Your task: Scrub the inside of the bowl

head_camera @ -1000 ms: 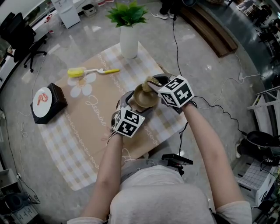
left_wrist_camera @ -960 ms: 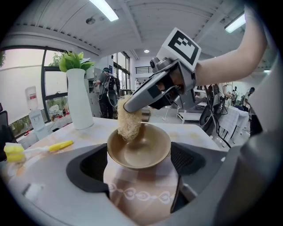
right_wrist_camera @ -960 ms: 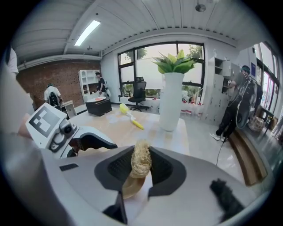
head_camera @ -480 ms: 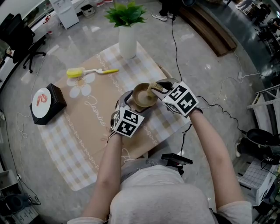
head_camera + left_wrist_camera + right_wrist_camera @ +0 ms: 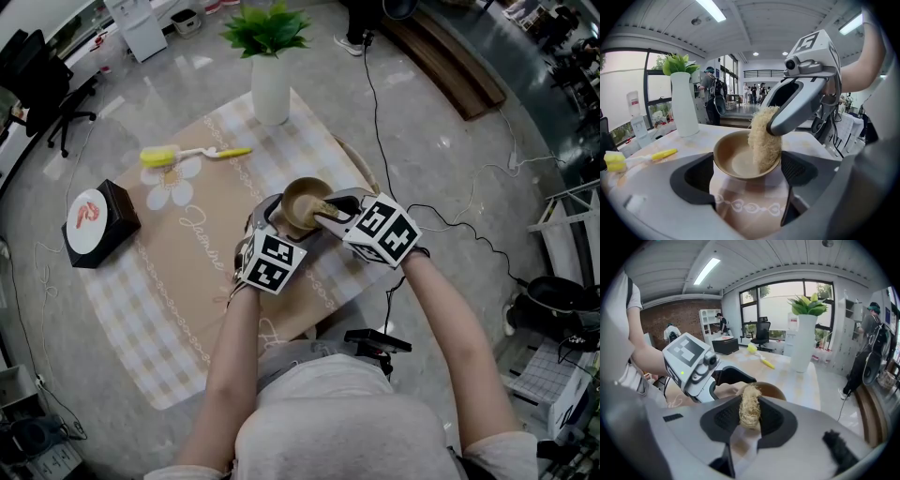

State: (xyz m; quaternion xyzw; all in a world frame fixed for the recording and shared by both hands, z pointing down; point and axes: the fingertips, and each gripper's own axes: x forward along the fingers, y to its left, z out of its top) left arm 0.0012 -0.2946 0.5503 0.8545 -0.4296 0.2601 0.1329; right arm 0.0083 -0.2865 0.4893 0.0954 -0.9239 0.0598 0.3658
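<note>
1 bowl (image 5: 302, 202), 1 loofah scrubber (image 5: 764, 140), 2 grippers: left gripper (image 5: 747, 165), right gripper (image 5: 750, 413). 1 white vase (image 5: 270, 89), 1 yellow bottle brush (image 5: 183, 154), 1 black box (image 5: 94, 222), 1 checked tablecloth (image 5: 150, 309), 1 office chair (image 5: 42, 80).

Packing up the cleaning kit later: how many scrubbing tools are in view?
2. A loofah scrubber held in the right gripper, dipping into the bowl; a yellow brush lying on the mat, left of the vase.
</note>
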